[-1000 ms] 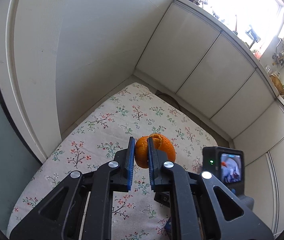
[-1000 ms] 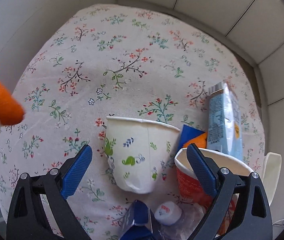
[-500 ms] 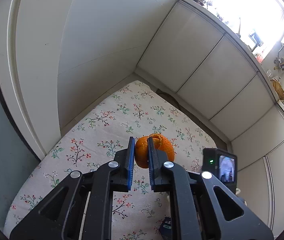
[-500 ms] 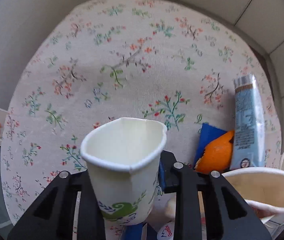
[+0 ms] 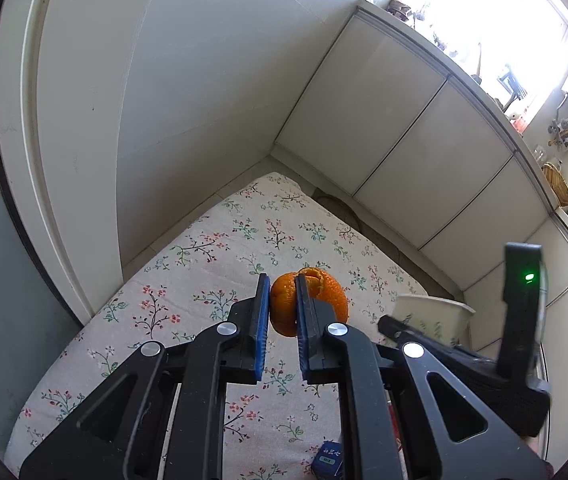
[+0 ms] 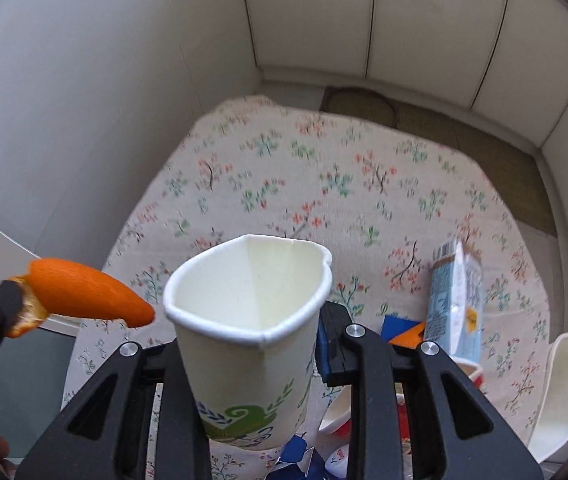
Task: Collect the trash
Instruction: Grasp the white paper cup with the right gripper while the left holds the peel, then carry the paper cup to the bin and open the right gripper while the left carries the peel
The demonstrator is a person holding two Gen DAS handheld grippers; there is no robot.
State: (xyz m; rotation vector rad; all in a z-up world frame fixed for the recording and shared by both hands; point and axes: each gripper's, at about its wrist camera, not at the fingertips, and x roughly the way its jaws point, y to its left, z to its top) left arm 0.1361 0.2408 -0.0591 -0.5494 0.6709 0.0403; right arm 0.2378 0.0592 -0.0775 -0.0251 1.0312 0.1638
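Note:
My left gripper (image 5: 280, 300) is shut on a piece of orange peel (image 5: 315, 296), held above the floral tablecloth (image 5: 212, 280). The same orange peel (image 6: 88, 294) shows at the left of the right wrist view. A white paper cup (image 6: 250, 320) with green leaf prints is squeezed out of round between the blue pads of my right gripper (image 6: 250, 344), lifted off the table with its mouth open upward. In the left wrist view the paper cup (image 5: 431, 318) and the right gripper's body (image 5: 483, 368) appear at the right.
On the floral tablecloth (image 6: 323, 184) at lower right lie a light blue carton (image 6: 455, 296), a blue wrapper with another orange peel (image 6: 403, 334), a red-and-white cup (image 6: 471, 372), a white plastic scoop (image 6: 563, 392) and small wrappers. White walls and cabinet doors (image 5: 383, 100) enclose the table.
My right gripper closed on the paper cup, squashing its rim, and lifted it off the cloth while tilting up. The left gripper stayed put with the peel.

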